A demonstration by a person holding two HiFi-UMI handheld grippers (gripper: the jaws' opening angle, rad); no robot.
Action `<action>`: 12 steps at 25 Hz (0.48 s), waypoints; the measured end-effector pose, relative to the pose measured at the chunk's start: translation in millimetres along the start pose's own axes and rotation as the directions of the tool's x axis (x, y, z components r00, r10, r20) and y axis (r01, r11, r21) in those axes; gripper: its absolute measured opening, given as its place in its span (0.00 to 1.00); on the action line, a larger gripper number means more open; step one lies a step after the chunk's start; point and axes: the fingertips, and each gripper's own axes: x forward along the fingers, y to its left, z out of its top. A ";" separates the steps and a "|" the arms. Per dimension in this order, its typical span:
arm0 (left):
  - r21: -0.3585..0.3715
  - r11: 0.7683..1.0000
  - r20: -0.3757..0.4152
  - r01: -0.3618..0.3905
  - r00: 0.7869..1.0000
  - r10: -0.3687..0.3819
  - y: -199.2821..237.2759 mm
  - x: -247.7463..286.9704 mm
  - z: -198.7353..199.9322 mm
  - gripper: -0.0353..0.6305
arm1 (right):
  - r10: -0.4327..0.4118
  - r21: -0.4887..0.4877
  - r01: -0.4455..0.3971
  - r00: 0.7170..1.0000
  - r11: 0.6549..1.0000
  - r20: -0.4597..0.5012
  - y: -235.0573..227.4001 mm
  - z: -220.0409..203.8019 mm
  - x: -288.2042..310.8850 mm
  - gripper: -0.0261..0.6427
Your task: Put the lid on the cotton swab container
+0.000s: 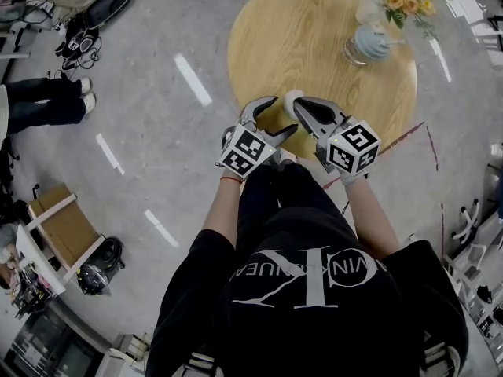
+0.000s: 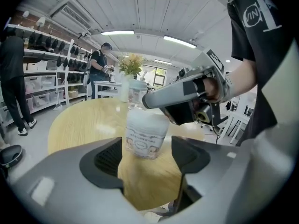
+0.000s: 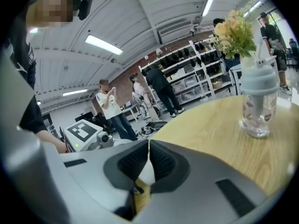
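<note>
my left gripper (image 2: 147, 149) has its jaws spread. the small white labelled plastic cotton swab container (image 2: 145, 136) stands on the round pale wooden table (image 1: 263, 45) just off their tips, no pad pressing it. my right gripper (image 3: 148, 144) is pinched tight on a thin white lid (image 3: 145, 171), its tip right over the container's top.

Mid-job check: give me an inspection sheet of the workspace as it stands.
Surface: round wooden table, no spills seen.
Job's things: cotton swab container upright on the table; lid not separately visible.
Clutter: glass vase with flowers at the far edge.
Grippers: left gripper open, container ahead between its jaws, pads off it; right gripper shut, tip at the container's top, white piece at its pads, grip unclear.
Cables: tangle on the floor.
Surroundings: people, shoe shelves, cardboard box.
</note>
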 end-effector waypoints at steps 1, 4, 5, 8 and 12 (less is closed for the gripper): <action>-0.001 1.000 0.006 -0.001 1.000 0.001 0.4 -4.2 1.9 0.56 | -0.004 0.000 0.004 1.000 1.000 0.012 -0.7 2.6 -1.8 0.06; -0.004 1.000 0.012 0.005 1.000 -0.005 -1.2 -16.5 4.1 0.51 | -0.026 -0.005 0.026 0.999 1.000 0.025 -5.6 7.8 -7.7 0.06; -0.001 1.000 0.014 0.007 1.000 -0.007 -2.4 -20.6 5.1 0.48 | -0.034 -0.007 0.035 0.999 0.999 0.028 -7.6 9.5 -10.2 0.06; 0.003 1.000 0.037 -0.011 0.999 0.011 -1.0 -33.4 10.3 0.35 | -0.058 -0.010 0.059 0.997 0.998 0.046 -12.9 16.5 -17.8 0.06; -0.034 0.995 0.091 -0.091 0.991 0.094 15.1 -48.7 20.0 0.15 | -0.081 -0.024 0.083 0.994 0.996 0.069 -18.9 26.5 -25.4 0.06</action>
